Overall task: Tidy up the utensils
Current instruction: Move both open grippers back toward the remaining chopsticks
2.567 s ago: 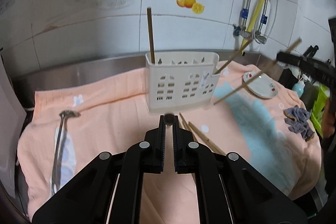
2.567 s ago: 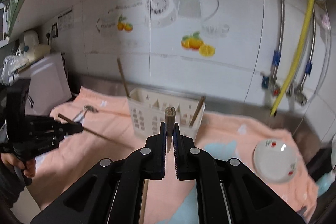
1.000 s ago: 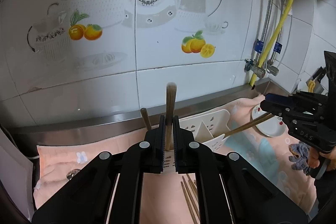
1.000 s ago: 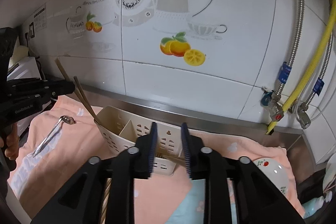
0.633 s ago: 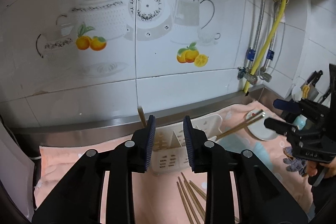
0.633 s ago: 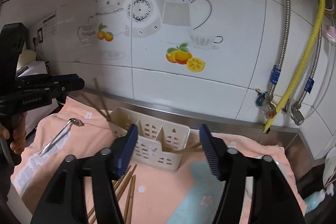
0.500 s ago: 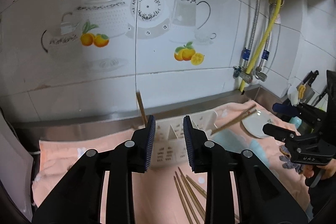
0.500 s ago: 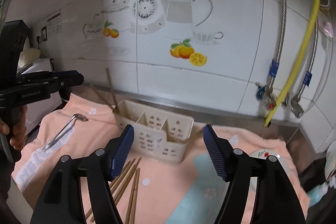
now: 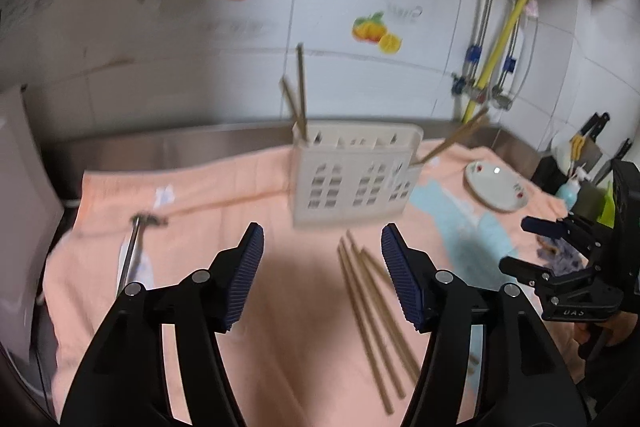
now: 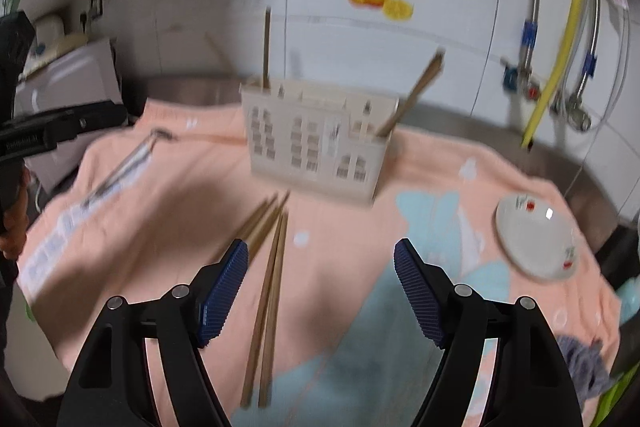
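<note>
Left wrist view: left gripper [image 9: 322, 277] gapes wide and empty, as does the right gripper [image 10: 320, 287]. Loose chopsticks [image 9: 370, 301] lie mid-towel [image 9: 224, 195], near the white holder [image 9: 354, 177] by its back edge.

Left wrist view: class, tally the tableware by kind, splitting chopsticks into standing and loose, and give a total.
Standing chopsticks: 4
Loose chopsticks: 4
Metal spoon: 1
Plate: 1
Holder: 1
Total: 11
</note>
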The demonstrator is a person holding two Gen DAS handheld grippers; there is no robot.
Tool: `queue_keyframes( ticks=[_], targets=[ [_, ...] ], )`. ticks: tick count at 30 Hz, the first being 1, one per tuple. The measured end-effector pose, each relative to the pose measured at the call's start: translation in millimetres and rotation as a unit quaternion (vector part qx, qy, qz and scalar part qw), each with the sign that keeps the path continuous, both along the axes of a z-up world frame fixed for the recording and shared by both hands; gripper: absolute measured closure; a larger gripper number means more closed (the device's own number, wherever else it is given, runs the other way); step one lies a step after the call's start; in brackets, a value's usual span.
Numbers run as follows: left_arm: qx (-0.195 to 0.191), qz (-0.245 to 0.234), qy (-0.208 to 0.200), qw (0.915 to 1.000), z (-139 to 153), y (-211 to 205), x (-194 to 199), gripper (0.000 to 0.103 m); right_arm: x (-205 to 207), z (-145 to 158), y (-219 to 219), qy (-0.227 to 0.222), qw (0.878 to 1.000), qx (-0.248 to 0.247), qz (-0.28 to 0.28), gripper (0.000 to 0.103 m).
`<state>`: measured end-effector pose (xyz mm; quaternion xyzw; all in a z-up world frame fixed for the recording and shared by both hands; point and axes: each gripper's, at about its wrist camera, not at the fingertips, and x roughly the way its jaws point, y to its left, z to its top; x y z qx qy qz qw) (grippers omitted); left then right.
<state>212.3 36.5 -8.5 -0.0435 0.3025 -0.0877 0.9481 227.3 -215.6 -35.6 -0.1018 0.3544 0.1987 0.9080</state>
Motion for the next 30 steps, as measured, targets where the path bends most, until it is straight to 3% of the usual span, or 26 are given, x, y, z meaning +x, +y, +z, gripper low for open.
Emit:
queue_keyframes(
  ticks=[2,12,23,30],
  targets=[
    [0.001,0.006,0.013,0.9999,-13,3,-5,0.041,-8,-17,1,0.012,1.000,-0.008,-0.001,0.031],
    [-0.013,0.029,0.057,0.9979,-59,15,-27,0.041,-31,-80,0,0.077,0.997,-0.007,-0.003,0.055],
    [-0.010,0.029,0.077,0.9966,-75,10,-34,0.041,-28,-93,7,0.090,0.996,-0.005,-0.001,0.072],
    [-0.004,0.022,0.091,0.9956,-86,2,-37,0.031,-27,-99,13,0.096,0.995,-0.011,0.006,0.080]
  ],
)
